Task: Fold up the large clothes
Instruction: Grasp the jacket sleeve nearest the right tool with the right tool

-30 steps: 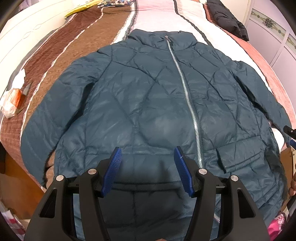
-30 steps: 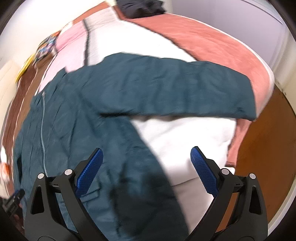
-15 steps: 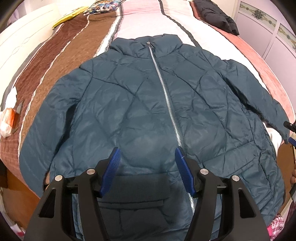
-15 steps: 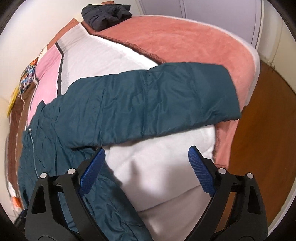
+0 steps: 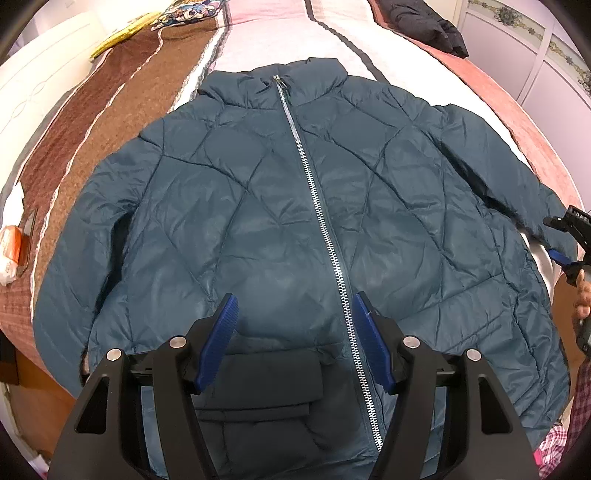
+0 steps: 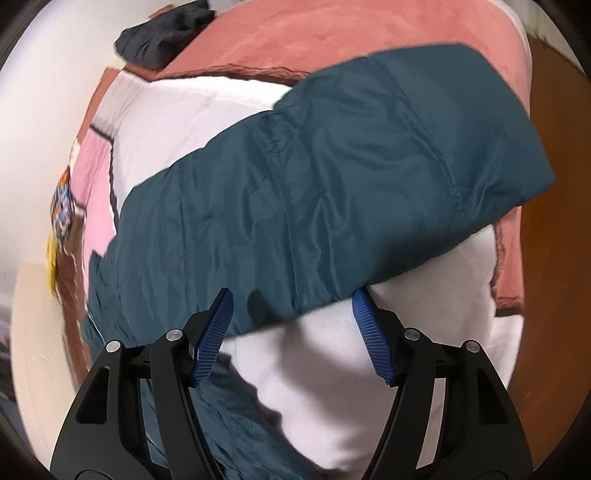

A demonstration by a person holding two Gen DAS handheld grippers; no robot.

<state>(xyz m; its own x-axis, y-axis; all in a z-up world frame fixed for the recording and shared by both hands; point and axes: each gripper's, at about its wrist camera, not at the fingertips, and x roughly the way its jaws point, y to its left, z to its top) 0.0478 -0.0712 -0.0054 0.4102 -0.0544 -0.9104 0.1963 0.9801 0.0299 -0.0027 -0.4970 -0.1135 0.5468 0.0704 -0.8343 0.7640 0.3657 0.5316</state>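
A dark teal quilted jacket [image 5: 258,206] lies face up and zipped on the bed, collar far, sleeves spread. My left gripper [image 5: 295,339] is open and empty above the lower front, just left of the silver zipper [image 5: 321,229]. My right gripper [image 6: 291,332] is open, low over the near edge of the jacket's right sleeve [image 6: 351,184], which lies across the white part of the bedspread, cuff at the bed's right edge. The right gripper also shows in the left wrist view [image 5: 567,240] beside that cuff.
The striped bedspread [image 5: 122,99] is brown, pink, white and salmon. A black garment [image 5: 424,22] lies at the far right of the bed, also in the right wrist view [image 6: 162,33]. A small orange and white packet [image 5: 9,254] lies at the left edge. Wooden floor [image 6: 554,295] is right of the bed.
My left gripper has shifted left, so the zipper now sits right of centre. My right gripper has moved in close over the right sleeve and its jaws have narrowed but stay open.
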